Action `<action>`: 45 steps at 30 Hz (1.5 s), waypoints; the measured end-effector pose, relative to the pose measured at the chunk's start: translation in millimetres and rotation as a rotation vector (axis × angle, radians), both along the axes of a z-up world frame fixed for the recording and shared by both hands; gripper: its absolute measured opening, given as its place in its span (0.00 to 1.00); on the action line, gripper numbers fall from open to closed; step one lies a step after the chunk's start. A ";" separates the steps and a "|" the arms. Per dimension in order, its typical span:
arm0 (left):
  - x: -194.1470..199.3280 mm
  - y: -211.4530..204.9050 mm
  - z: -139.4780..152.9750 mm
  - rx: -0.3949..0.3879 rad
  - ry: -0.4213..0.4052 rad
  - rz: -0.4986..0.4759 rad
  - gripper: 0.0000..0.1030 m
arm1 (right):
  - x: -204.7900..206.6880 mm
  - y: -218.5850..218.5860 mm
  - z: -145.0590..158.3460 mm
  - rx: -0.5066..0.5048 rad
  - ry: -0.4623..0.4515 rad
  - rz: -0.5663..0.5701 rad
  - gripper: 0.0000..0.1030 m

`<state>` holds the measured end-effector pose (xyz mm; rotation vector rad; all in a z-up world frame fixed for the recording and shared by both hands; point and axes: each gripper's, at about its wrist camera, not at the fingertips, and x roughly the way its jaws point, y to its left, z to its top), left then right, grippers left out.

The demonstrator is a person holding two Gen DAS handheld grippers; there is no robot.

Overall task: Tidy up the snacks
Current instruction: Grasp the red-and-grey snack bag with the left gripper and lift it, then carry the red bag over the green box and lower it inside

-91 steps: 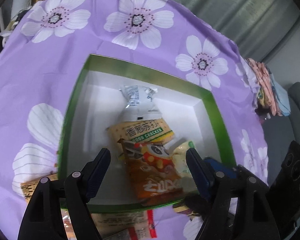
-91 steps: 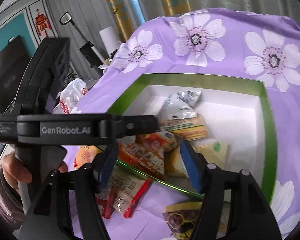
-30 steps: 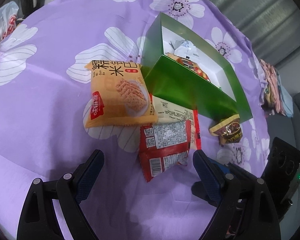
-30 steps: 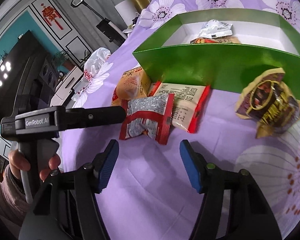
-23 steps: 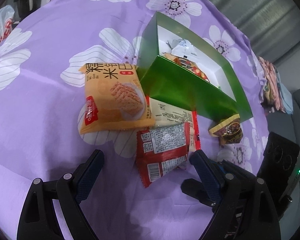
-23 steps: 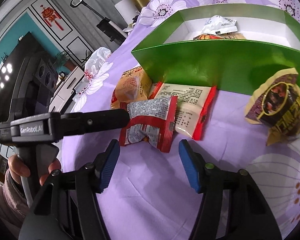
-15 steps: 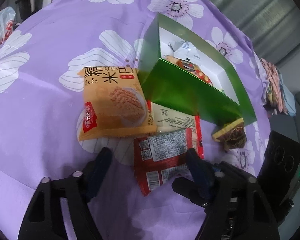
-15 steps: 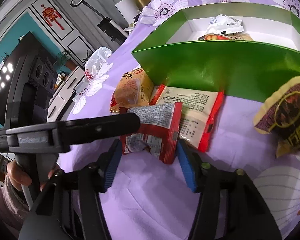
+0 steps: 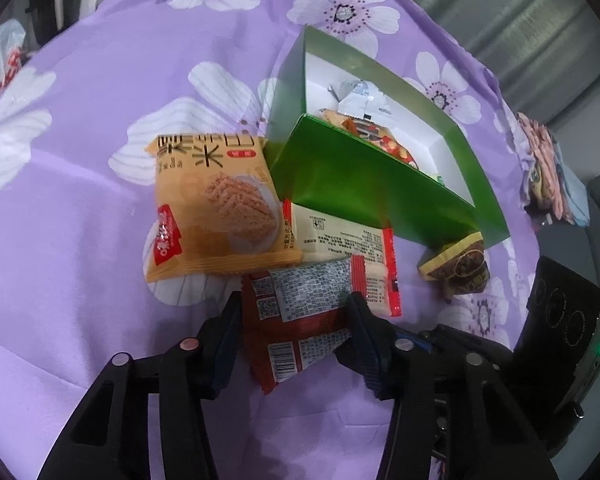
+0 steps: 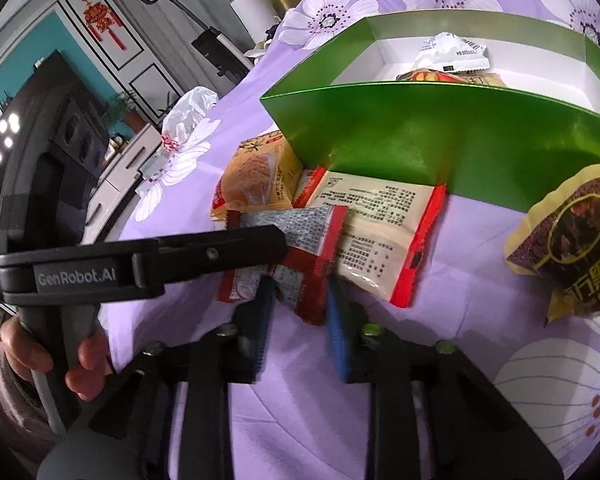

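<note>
A red snack packet (image 9: 304,292) lies on the purple flowered cloth in front of a green box (image 9: 360,184). My left gripper (image 9: 294,316) has both pads against its sides and crumples it; the jaws are still closing. In the right wrist view my right gripper (image 10: 300,296) pinches the near corner of the same packet (image 10: 308,252), also closing. The left gripper's finger (image 10: 220,254) crosses over the packet. The box (image 10: 440,132) holds several snacks.
On the cloth lie an orange cracker packet (image 9: 216,208), a white-and-red packet (image 9: 340,236) and a brown-and-yellow packet (image 9: 456,268) by the box's corner. A white plastic bag (image 10: 188,108) sits at the table's far left edge. A hand (image 10: 84,356) holds the left gripper.
Both grippers have narrowed their jaws from wide open onto the red packet, which now looks squeezed. Three seconds ago both were over the box.
</note>
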<state>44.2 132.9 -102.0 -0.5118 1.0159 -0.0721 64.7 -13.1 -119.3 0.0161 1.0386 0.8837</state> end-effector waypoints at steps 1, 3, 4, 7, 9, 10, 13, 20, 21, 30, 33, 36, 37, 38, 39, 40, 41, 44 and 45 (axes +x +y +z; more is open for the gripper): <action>-0.9 -0.8 2.2 0.014 -0.009 -0.002 0.44 | -0.6 0.1 -0.1 0.000 -0.002 0.004 0.20; -3.0 -0.9 6.9 0.032 -0.025 -0.003 0.37 | -2.2 1.4 -0.4 -0.003 -0.007 0.014 0.16; -3.8 -0.5 8.6 0.040 -0.029 -0.001 0.33 | -2.8 1.4 -0.4 -0.003 -0.009 0.010 0.15; -5.5 2.3 11.1 0.035 -0.034 0.002 0.27 | -2.4 -1.5 1.0 0.016 -0.010 -0.005 0.15; -6.4 1.9 11.7 0.031 -0.034 0.003 0.27 | -3.2 -3.6 1.8 0.028 -0.010 -0.009 0.14; -7.0 0.9 12.5 0.031 -0.036 0.003 0.27 | -4.4 -3.9 2.5 0.029 -0.013 -0.008 0.14; -9.2 -1.2 17.3 0.030 -0.047 -0.001 0.27 | -7.2 -5.1 5.9 0.033 -0.020 -0.011 0.14; -11.8 -9.6 36.2 0.043 -0.087 -0.022 0.27 | -11.9 -14.3 21.5 0.061 -0.048 -0.025 0.14; -11.7 -11.0 38.8 0.046 -0.094 -0.025 0.27 | -12.5 -15.9 24.3 0.064 -0.054 -0.027 0.14; -5.3 -24.5 63.5 0.073 -0.150 -0.057 0.27 | -16.3 -29.4 48.3 0.096 -0.106 -0.054 0.14; -1.8 -29.5 70.9 0.078 -0.168 -0.070 0.27 | -15.4 -34.1 55.7 0.103 -0.125 -0.066 0.14; -0.2 -34.6 75.7 0.081 -0.181 -0.083 0.27 | -15.2 -39.0 62.4 0.109 -0.143 -0.077 0.14; 0.1 -36.6 77.1 0.082 -0.184 -0.086 0.27 | -14.3 -41.0 64.2 0.111 -0.148 -0.080 0.14; 0.5 -38.4 78.4 0.084 -0.187 -0.090 0.27 | -14.6 -42.6 65.3 0.113 -0.151 -0.084 0.14; 1.1 -40.3 79.8 0.085 -0.189 -0.095 0.27 | -14.7 -44.7 66.8 0.116 -0.155 -0.088 0.14; 1.3 -42.0 81.1 0.086 -0.192 -0.098 0.27 | -15.0 -47.0 68.2 0.118 -0.158 -0.092 0.14; 2.0 -44.2 82.8 0.087 -0.194 -0.102 0.27 | -14.9 -48.8 69.2 0.120 -0.161 -0.095 0.14; 2.4 -48.6 86.8 0.093 -0.201 -0.112 0.27 | -15.0 -54.4 72.4 0.128 -0.169 -0.104 0.14; 2.7 -51.1 88.6 0.097 -0.205 -0.117 0.27 | -15.2 -56.3 73.5 0.130 -0.172 -0.107 0.14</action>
